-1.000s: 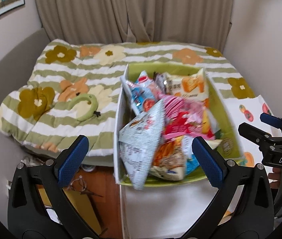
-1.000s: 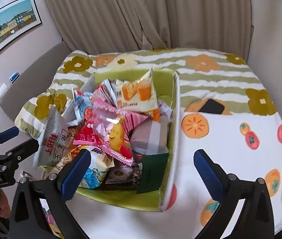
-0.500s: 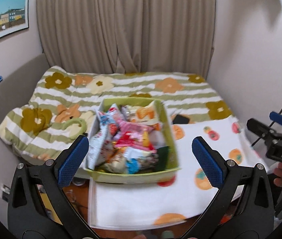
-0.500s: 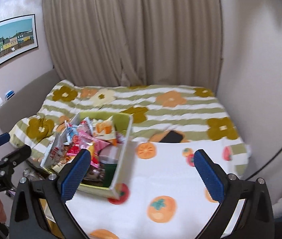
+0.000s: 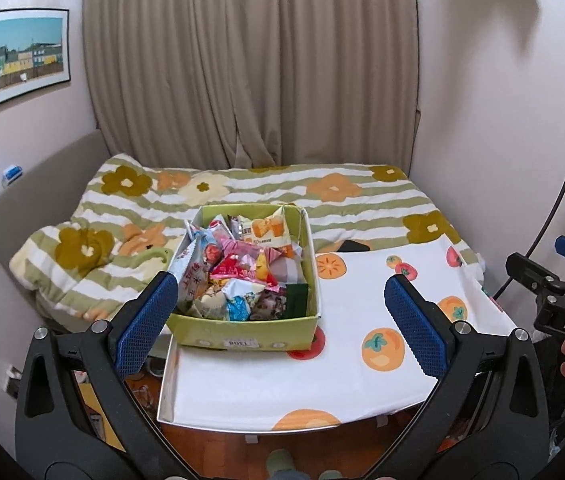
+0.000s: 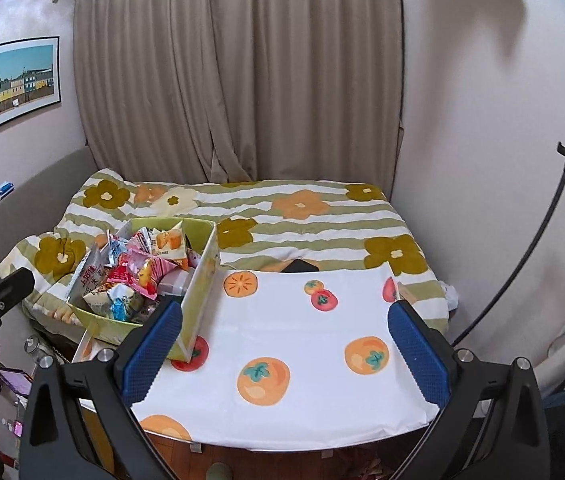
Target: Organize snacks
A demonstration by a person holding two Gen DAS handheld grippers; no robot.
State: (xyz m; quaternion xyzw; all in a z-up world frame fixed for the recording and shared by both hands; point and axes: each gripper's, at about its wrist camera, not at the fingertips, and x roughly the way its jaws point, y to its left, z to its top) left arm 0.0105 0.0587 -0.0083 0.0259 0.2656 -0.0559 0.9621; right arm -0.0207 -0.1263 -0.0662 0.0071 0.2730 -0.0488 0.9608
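on the left part of the white persimmon-print surface (image 5: 266,384) sits the green box (image 5: 242,332), the landmark for everything else. its near wall stands close to the surface's left front corner, and its far end reaches toward the striped flower quilt (image 5: 242,188) on the bed behind it. the snack packets (image 5: 238,268) fill the box in a loose heap, some standing on edge and rising above the rim: a white-and-blue packet leans against the left wall, an orange-printed one stands at the far end, a pink and a red one lie in the middle, a dark green one rests by the right wall. no snack lies outside the box that i can see. to the right of the box the surface is bare cloth; a dark flat thing, perhaps a phone (image 6: 301,267), lies beyond the box's far right corner at the edge of the quilt.

both tongs are spread wide and hold nothing: the left tongs (image 5: 280,322) hang in front of the box, the right tongs (image 6: 284,350) to the right of it, well short of any packet.

likely risks: the heap is crowded and slippery, so closing on one packet may drag its neighbours over the rim, off the left side of the box and down to the floor. pushing against the light box could slide it toward that corner. a hard squeeze could crush soft contents.
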